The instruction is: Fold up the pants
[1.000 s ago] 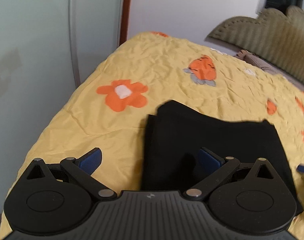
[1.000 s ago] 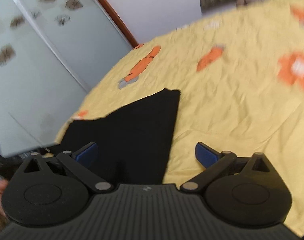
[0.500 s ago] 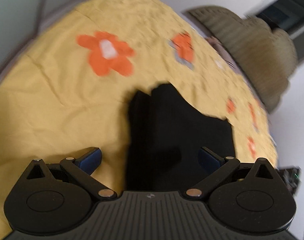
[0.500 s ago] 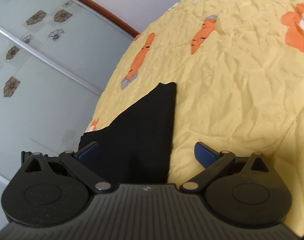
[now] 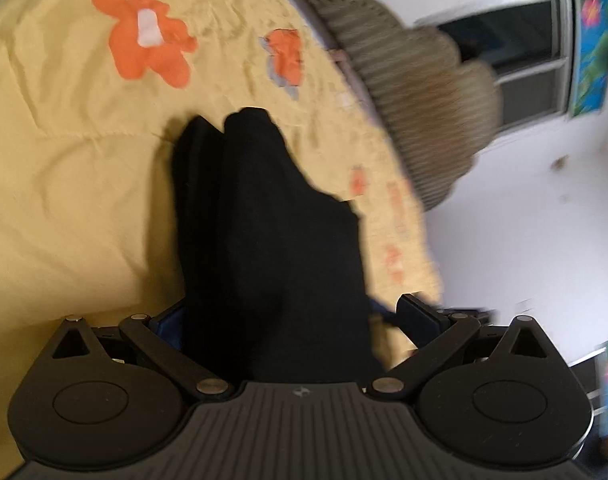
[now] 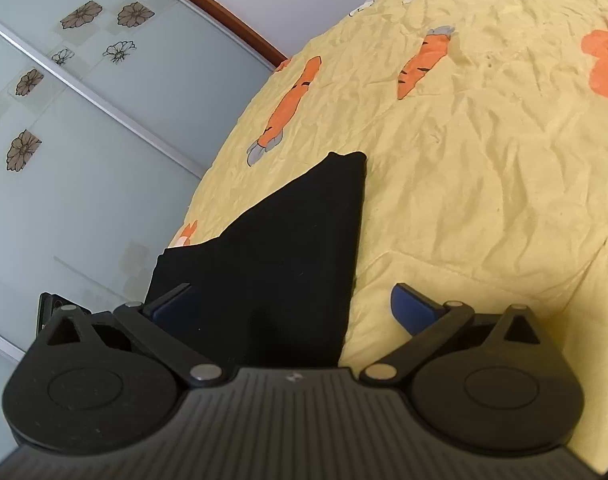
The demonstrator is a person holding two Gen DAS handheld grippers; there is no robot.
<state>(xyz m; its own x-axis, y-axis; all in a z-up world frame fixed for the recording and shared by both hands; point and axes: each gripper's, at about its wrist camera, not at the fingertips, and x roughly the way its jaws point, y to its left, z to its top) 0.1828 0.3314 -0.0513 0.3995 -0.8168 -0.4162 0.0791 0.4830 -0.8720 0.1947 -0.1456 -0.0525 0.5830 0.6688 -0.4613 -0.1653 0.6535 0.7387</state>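
Black pants [image 5: 272, 220] lie folded into a thick stack on the yellow bedspread [image 5: 72, 168]. In the left wrist view my left gripper [image 5: 296, 316] is open, its blue-padded fingers on either side of the near end of the stack. In the right wrist view the pants [image 6: 288, 256] lie flat with a pointed far corner. My right gripper [image 6: 292, 304] is open, the left finger over the cloth, the right finger [image 6: 413, 306] over bare bedspread. Neither grips the cloth.
The bedspread [image 6: 483, 168] has orange flower and carrot prints. A padded headboard [image 5: 415, 92] and a window are at the far right of the left view. Frosted sliding doors [image 6: 84, 140] stand beyond the bed's edge in the right view.
The left gripper has swung right and tilted, so the pants now run straight between its fingers. The right gripper has moved a little closer to the pants. Both stay open.
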